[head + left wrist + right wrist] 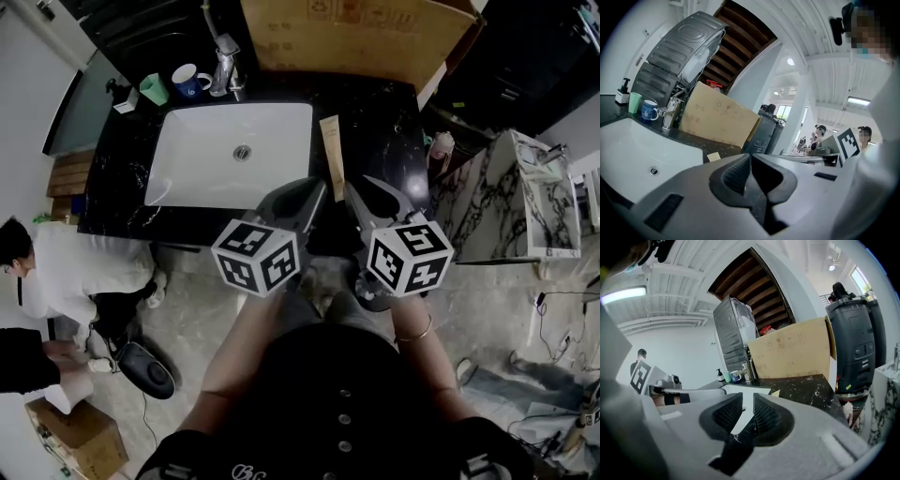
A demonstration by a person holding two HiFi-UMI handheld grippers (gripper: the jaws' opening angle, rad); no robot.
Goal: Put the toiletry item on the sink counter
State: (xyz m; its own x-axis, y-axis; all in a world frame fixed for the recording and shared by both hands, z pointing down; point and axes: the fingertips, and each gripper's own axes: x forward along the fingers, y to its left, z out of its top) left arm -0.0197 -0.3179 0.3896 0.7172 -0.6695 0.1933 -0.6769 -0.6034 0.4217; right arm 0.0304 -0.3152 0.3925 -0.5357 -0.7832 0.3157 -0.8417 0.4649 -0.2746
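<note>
A flat tan toiletry tube (331,155) lies on the black marble sink counter (384,131), just right of the white basin (230,155). Its near end also shows in the left gripper view (713,156) and the right gripper view (775,393). Both grippers hover side by side at the counter's front edge, short of the tube. My left gripper (315,189) (751,161) has its pads touching, with nothing between them. My right gripper (362,187) (747,405) shows a narrow gap between its pads, also with nothing in it.
At the back of the counter stand a faucet (225,61), a blue mug (186,81), a green cup (155,89) and a soap dispenser (125,98). A cardboard sheet (356,37) leans behind. A person (66,272) crouches at the left. A marble cabinet (506,197) stands right.
</note>
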